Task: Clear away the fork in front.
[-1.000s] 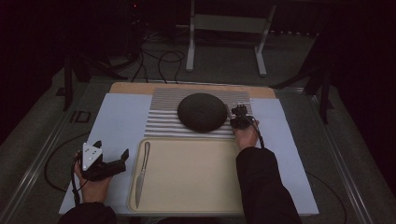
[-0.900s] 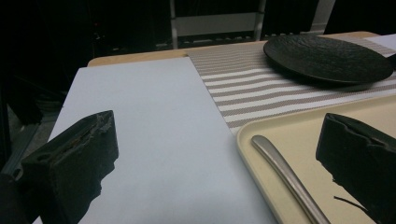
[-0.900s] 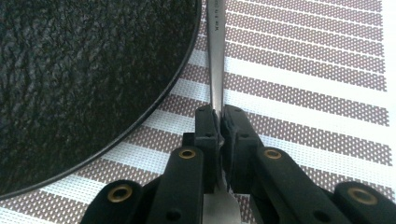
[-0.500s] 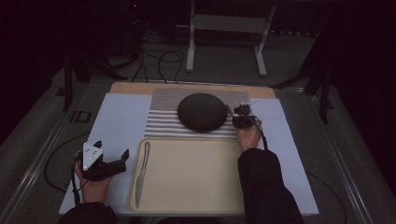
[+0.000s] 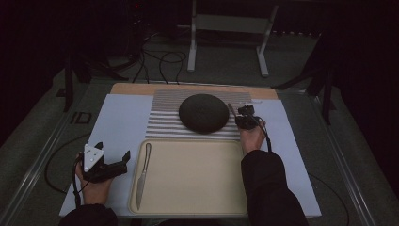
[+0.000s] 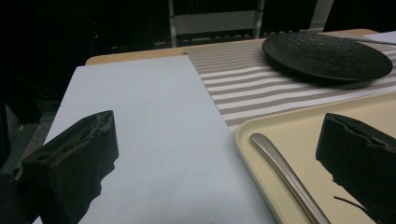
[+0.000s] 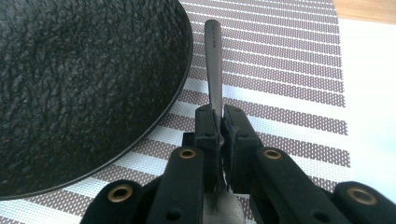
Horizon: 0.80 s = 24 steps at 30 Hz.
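A round black plate (image 5: 203, 113) (image 7: 84, 84) lies on a striped placemat (image 5: 164, 122). Just right of it, my right gripper (image 5: 245, 117) (image 7: 219, 119) is shut on a metal utensil (image 7: 213, 60). Its slim handle (image 5: 231, 109) points away along the plate's rim. I cannot tell what kind of utensil it is. My left gripper (image 5: 114, 150) (image 6: 219, 154) rests open on the pale blue mat, left of the beige tray (image 5: 197, 179) (image 6: 299, 126). Nothing is between its jaws. A table knife (image 5: 142, 174) (image 6: 285, 172) lies along the tray's left edge.
The pale blue mat (image 5: 117, 122) covers the table, with a wooden strip (image 5: 136, 88) at the far edge. Cables and a metal stand (image 5: 226, 28) are on the dark floor beyond. The person's dark sleeve (image 5: 268, 188) crosses the tray's right side.
The right gripper has edged slightly to the right with the utensil in it. The left gripper, plate, tray and knife have stayed put.
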Each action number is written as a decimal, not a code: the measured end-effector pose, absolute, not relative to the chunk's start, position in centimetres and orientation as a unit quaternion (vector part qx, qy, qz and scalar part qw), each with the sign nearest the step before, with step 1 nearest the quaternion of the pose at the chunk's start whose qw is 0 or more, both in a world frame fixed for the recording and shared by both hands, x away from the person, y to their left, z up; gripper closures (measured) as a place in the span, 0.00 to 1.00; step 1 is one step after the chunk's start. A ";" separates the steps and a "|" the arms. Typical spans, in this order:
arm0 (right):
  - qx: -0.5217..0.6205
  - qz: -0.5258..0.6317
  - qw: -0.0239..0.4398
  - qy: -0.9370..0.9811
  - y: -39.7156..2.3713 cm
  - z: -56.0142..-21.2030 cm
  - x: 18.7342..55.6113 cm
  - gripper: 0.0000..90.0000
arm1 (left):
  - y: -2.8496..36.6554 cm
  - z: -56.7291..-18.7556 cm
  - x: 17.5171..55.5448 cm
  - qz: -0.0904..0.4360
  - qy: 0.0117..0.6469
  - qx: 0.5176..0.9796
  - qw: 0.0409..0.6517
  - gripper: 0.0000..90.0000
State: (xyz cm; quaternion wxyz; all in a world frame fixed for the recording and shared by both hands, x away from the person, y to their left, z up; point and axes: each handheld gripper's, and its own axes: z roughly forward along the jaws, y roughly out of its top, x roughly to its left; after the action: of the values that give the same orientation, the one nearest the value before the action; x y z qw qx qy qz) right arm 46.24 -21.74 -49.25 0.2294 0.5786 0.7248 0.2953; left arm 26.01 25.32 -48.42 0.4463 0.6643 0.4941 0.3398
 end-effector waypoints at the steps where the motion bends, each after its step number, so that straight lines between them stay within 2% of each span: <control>1: 0.577 0.298 0.228 0.725 -21.8 -49.2 46.2 0.95 | 25.3 -48.4 26.0 0.340 0.494 0.664 0.447 0.00; 24: 0.540 0.353 0.227 0.730 -22.3 -48.0 43.7 0.95 | 25.2 -48.5 26.1 0.338 0.495 0.666 0.444 0.00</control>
State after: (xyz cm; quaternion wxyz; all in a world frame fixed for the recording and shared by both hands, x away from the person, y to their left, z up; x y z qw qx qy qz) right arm 43.74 -22.34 -48.01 0.2267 0.5404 0.7296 0.3525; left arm 26.08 25.20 -48.51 0.4442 0.6663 0.4947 0.3376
